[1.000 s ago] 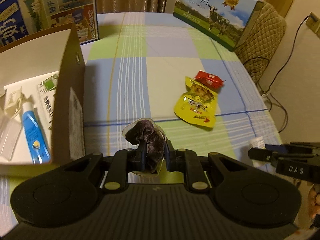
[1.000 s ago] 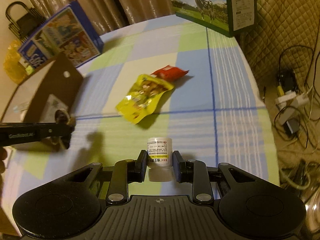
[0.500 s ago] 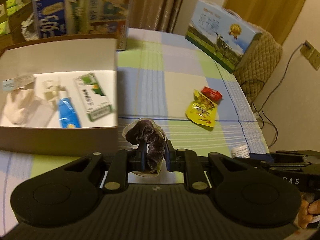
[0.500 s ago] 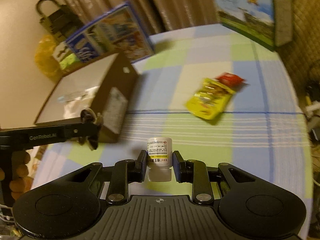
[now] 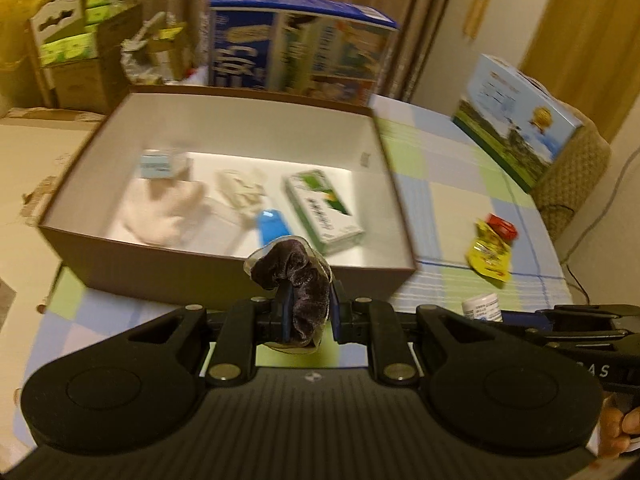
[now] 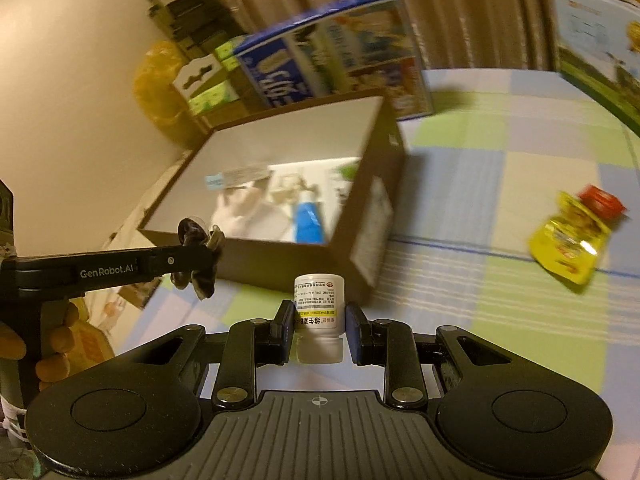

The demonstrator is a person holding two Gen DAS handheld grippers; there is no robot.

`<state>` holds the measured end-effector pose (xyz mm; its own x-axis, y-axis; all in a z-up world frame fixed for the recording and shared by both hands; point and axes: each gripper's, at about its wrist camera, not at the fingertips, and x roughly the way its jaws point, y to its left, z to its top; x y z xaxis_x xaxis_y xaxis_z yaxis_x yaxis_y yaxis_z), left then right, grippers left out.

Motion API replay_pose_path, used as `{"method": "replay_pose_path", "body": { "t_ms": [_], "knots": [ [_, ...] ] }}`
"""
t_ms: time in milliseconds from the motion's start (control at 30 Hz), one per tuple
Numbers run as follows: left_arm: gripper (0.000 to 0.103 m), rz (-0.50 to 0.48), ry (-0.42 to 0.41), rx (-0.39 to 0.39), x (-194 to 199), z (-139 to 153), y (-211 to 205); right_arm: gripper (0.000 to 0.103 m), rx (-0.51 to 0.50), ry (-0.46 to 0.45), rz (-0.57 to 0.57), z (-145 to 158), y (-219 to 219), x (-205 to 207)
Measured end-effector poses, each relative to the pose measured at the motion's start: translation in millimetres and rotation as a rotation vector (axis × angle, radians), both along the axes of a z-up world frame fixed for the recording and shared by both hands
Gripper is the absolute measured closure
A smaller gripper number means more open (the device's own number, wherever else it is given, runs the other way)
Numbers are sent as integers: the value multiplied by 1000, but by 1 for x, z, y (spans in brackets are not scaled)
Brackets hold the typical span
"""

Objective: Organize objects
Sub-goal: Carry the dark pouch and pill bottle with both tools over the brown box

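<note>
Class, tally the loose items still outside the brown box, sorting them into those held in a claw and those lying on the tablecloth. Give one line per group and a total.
Held in a claw: 2 (dark scrunchie in the left claw, white bottle in the right claw)
Lying on the tablecloth: 2 (yellow pouch, red packet)
Total: 4

Dim, warm yellowish indoor light tints both fisheye views, and straight lines bow toward the dark corners. Motion blur smears the open box (image 5: 224, 268) contents and yellow snack pouch (image 6: 568, 246), while the near gripper bodies stay sharp.
</note>
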<state>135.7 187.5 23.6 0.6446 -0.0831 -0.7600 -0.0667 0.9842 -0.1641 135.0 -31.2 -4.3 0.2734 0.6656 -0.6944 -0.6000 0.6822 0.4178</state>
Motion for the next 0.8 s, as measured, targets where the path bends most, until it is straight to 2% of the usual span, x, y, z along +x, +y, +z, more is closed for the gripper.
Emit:
{"method": "replay_pose_path", "body": {
  "t_ms": [233, 467, 800],
  "knots": [
    [88, 66, -33, 27, 11, 11, 56, 79, 19, -66, 48, 11, 59, 7],
    [88, 110, -54, 64, 38, 14, 99, 79, 11, -122, 65, 17, 110, 23],
    [88, 138, 5, 85, 75, -10, 139, 79, -17, -120, 53, 6, 150, 41]
  ]
}}
